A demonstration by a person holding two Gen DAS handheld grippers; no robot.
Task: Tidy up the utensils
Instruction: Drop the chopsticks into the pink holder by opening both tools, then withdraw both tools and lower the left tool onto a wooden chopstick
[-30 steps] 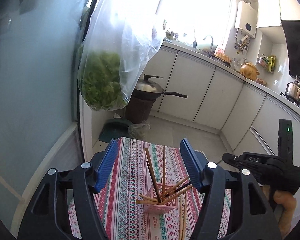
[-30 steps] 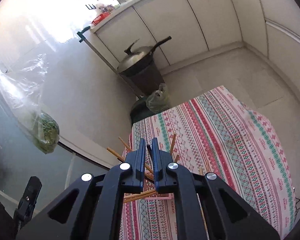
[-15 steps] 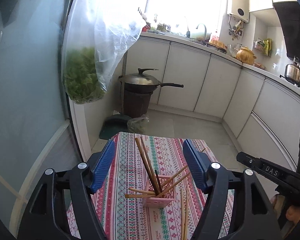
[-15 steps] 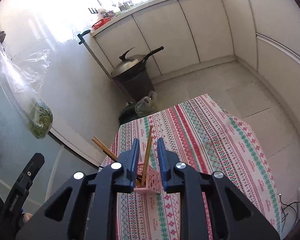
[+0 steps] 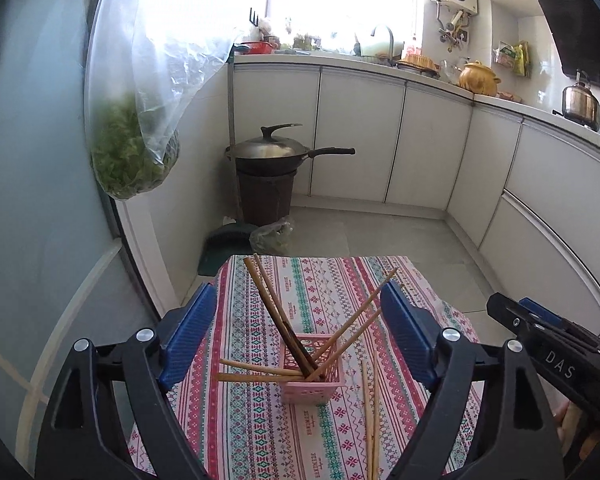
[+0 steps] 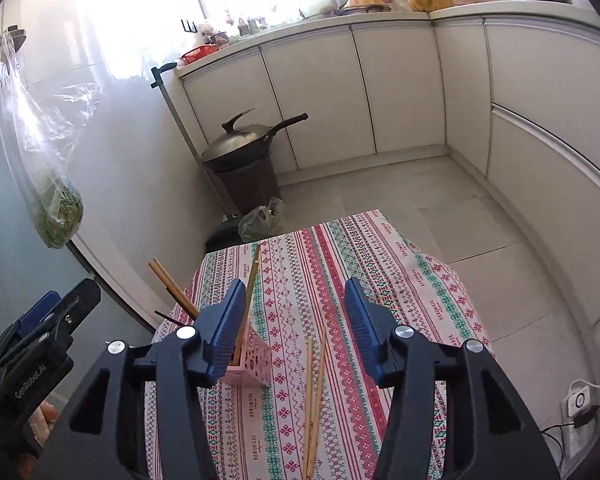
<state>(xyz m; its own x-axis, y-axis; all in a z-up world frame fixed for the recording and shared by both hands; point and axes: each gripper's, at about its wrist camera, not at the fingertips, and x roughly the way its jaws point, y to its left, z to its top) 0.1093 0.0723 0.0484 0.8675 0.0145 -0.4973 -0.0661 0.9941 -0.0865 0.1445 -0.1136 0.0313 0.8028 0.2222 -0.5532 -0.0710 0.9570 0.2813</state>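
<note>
Both claws gape, empty: left claw, right claw. 2 loose chopsticks lie on the bench beside the pink basket. Recommend gripping them mid-shaft, together, and inserting steeply.

Tablecloth: white ground, woven-look stripes in red, pink and teal-green, small dark lettering, lower centre of both views. Utensil basket: pale pink lattice, centre-bottom in left view. Chopsticks in basket: light tan wood, one dark brown-black. Loose chopsticks on cloth: same tan. Left gripper and right gripper: black frames, blue ribbed pads, silver screws. Wok, mid-frame: dark grey lid, black handle, on a dark brown bin. Cabinets: plain off-white. Hanging bag, upper left: clear plastic, green leaves inside. Clay pot, upper right: golden-yellow. Kettle: steel silver. Floor: grey tiles.
</note>
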